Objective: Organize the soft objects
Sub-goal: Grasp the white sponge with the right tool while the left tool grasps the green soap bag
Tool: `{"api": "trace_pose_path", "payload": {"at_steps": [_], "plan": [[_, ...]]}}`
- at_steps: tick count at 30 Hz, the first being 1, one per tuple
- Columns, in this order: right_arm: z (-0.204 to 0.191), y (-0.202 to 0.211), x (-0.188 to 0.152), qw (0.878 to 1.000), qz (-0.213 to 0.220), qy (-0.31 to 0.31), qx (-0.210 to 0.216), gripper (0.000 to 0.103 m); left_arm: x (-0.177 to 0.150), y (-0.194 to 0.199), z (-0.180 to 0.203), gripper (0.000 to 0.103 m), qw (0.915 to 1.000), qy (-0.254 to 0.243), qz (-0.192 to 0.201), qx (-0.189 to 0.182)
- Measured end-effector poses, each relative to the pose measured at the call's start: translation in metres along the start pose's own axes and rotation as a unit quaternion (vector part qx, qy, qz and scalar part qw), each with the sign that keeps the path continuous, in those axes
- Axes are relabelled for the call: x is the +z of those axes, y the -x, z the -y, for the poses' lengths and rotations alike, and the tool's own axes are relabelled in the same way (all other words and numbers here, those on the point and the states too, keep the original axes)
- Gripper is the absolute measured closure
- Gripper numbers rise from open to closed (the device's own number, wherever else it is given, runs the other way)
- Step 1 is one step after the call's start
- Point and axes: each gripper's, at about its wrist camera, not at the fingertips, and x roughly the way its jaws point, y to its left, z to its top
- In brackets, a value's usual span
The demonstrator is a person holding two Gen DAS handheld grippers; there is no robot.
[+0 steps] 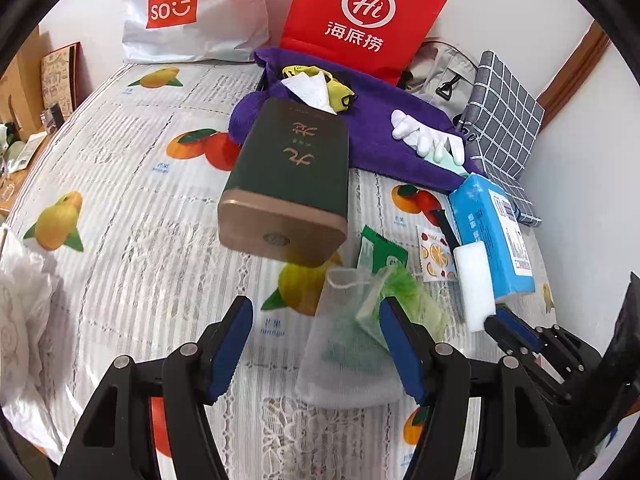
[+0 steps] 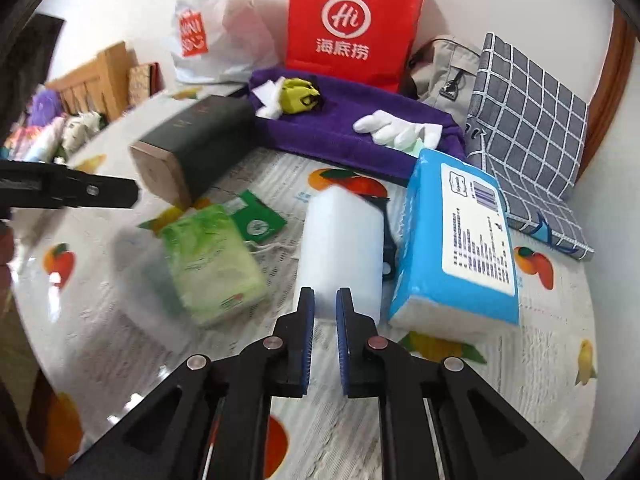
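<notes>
- The right tongs (image 2: 325,312) stand narrow, their blue pads pinching the near end of a white sponge block (image 2: 340,252), which reaches forward from them above the bench.
- The left tongs (image 1: 316,344) are spread wide with nothing between the pads; a translucent mesh pouch (image 1: 348,344) holding a green packet lies on the bench just ahead, touching the right-hand pad in the left wrist view.
- Just right of the sponge block lies a blue tissue pack (image 2: 456,240), label up.
- A green sachet (image 2: 260,220) lies flat beyond the pouch, and a fruit-print sachet (image 1: 436,254) beside it.
- A dark green tissue box (image 1: 288,176) with a tan end lies on its side, white tissue poking from its far end.
- The bench (image 1: 132,184) carries a fruit-patterned cover.
- Farther back, a purple towel (image 2: 340,136) bears a white glove (image 2: 396,128) and a yellow-and-black bundle (image 2: 298,96).
- A grey checked cushion (image 2: 528,120) leans at the right.
- Against the white wall stand a red paper bag (image 2: 348,20) and a white Miniso bag (image 1: 188,8).
</notes>
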Motion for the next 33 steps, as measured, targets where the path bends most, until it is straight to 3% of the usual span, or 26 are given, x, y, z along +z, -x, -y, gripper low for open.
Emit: {"api": "trace_pose_path", "payload": {"at_steps": [7,13,19,21,23,26,29,33], "plan": [[0.006,0.026,-0.015,0.999,0.013,-0.016,0.024,0.093,-0.014,0.010,0.003,0.039,1.0000,0.000,0.003,0.002],[0.028,0.052,-0.044,0.999,0.009,-0.034,-0.002,0.096,-0.022,0.013,0.010,0.039,1.0000,-0.010,0.002,-0.001],[0.041,0.040,-0.066,0.998,-0.015,-0.056,0.008,0.095,-0.031,0.008,0.028,0.039,0.9994,-0.033,-0.007,0.000],[0.042,0.037,-0.071,0.998,-0.014,-0.061,0.023,0.088,-0.033,0.007,0.032,0.039,0.9992,-0.039,-0.009,-0.001],[0.042,0.036,-0.075,0.997,-0.008,-0.064,0.038,0.052,-0.034,0.006,0.034,0.039,0.9990,-0.043,-0.010,0.001],[0.041,0.040,-0.078,0.996,0.018,-0.067,0.050,0.025,-0.034,0.004,0.039,0.039,0.9988,-0.047,-0.012,-0.001],[0.042,0.033,-0.078,0.993,0.028,-0.078,0.081,0.024,-0.035,0.001,0.046,0.039,0.9983,-0.056,-0.014,-0.003],[0.035,0.011,-0.078,0.993,0.009,-0.077,0.087,0.024,-0.038,-0.005,0.056,0.039,0.9974,-0.069,-0.020,-0.003]]}}
